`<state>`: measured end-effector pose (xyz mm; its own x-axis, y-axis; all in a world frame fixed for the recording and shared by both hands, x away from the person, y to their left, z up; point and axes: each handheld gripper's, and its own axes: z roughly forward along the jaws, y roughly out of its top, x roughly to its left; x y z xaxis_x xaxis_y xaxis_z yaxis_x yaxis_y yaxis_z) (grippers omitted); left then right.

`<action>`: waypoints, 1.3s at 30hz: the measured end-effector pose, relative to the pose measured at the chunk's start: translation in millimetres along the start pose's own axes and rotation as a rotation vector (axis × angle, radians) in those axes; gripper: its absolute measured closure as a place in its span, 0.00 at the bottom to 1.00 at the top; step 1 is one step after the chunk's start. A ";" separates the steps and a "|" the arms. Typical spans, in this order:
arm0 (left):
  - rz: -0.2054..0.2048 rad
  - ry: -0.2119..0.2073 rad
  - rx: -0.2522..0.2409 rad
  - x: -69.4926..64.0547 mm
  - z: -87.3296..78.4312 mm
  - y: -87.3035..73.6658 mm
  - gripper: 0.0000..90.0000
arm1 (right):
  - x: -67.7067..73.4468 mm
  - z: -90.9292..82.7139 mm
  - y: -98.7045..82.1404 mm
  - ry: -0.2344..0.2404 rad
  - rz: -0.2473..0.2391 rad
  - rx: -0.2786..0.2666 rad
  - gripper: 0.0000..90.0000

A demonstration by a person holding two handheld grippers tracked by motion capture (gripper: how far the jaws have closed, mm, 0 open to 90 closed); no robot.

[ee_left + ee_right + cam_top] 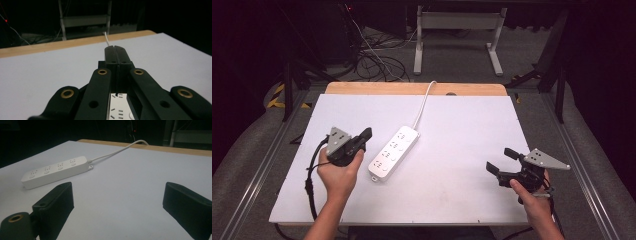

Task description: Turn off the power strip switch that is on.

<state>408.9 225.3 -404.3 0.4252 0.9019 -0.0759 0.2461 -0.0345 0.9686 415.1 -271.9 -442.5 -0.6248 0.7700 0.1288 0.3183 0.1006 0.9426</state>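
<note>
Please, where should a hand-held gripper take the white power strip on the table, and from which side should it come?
Probably across the short width of the power strip, near its middle, coming from above. It lies flat, long and narrow, so the two long side walls give parallel faces for the jaws. The right hand-held gripper is open; the left hand-held gripper is shut. Avoid the cord end.

Power strip (pixel 119 107) mostly hidden behind closed jaws at bottom centre, left gripper view; its cord (pixel 424 102) runs off the table's far edge.
</note>
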 end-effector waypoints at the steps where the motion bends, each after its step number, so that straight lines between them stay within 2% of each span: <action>1: 0.001 0.003 -0.016 1.1 -7.8 -3.4 1.00 | 0.0 0.0 0.0 0.000 0.000 0.001 0.11; 3: 0.006 0.016 -0.039 4.4 -21.5 -11.1 1.00 | 0.4 0.4 -0.4 0.002 -0.002 0.003 0.11; 4: -0.006 0.026 -0.053 7.2 -27.9 -13.4 1.00 | 0.7 0.5 -0.6 0.002 -0.002 0.005 0.11; 5: -0.006 0.026 -0.053 7.2 -27.9 -13.4 1.00 | 1.1 0.7 -0.5 0.000 -0.001 0.005 0.11; 6: -0.040 0.050 -0.094 11.8 -40.6 -14.7 1.00 | 1.2 0.8 -0.2 0.002 -0.006 0.005 0.11; 9: -0.018 0.104 -0.120 14.9 -57.2 -17.9 1.00 | 3.1 0.1 1.6 0.002 -0.013 -0.004 0.11; 10: -0.025 0.116 -0.130 15.4 -61.7 -19.8 1.00 | 4.0 0.1 1.7 0.004 -0.015 -0.004 0.11; 14: -0.021 0.143 -0.149 16.3 -74.2 -24.5 1.00 | 5.4 2.1 1.8 0.007 -0.019 0.000 0.11; 17: -0.026 0.160 -0.158 18.7 -76.5 -25.2 1.00 | 6.0 1.6 2.7 0.008 -0.026 -0.004 0.11; 22: -0.035 0.180 -0.144 25.2 -76.1 -28.1 1.00 | 5.8 0.7 2.6 0.004 -0.028 -0.006 0.11; 26: -0.043 0.171 -0.141 27.6 -74.0 -28.8 1.00 | 4.8 0.6 1.5 -0.002 -0.022 0.002 0.11; 31: -0.036 0.179 -0.156 27.5 -67.7 -31.6 1.00 | 4.0 -1.6 1.1 -0.003 -0.021 0.001 0.11; 32: -0.044 0.182 -0.162 27.9 -66.2 -31.7 0.96 | 3.8 -2.0 1.0 -0.004 -0.021 0.000 0.11; 33: -0.047 0.185 -0.177 28.0 -64.5 -32.3 0.84 | 3.7 -2.4 1.0 -0.004 -0.021 0.000 0.11; 35: -0.046 0.191 -0.188 28.8 -61.8 -33.4 0.79 | 3.5 -2.9 0.9 -0.005 -0.021 0.001 0.11; 37: -0.052 0.195 -0.210 29.7 -58.0 -35.2 0.68 | 3.3 -2.8 0.8 -0.006 -0.019 0.001 0.11; 39: -0.035 0.202 -0.162 30.6 -56.0 -34.3 0.59 | 3.6 -2.5 0.9 -0.005 -0.020 0.002 0.11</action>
<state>364.7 278.1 -426.6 0.2327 0.9695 -0.0769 0.1083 0.0527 0.9927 411.4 -270.6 -440.4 -0.6274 0.7712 0.1083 0.3070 0.1171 0.9445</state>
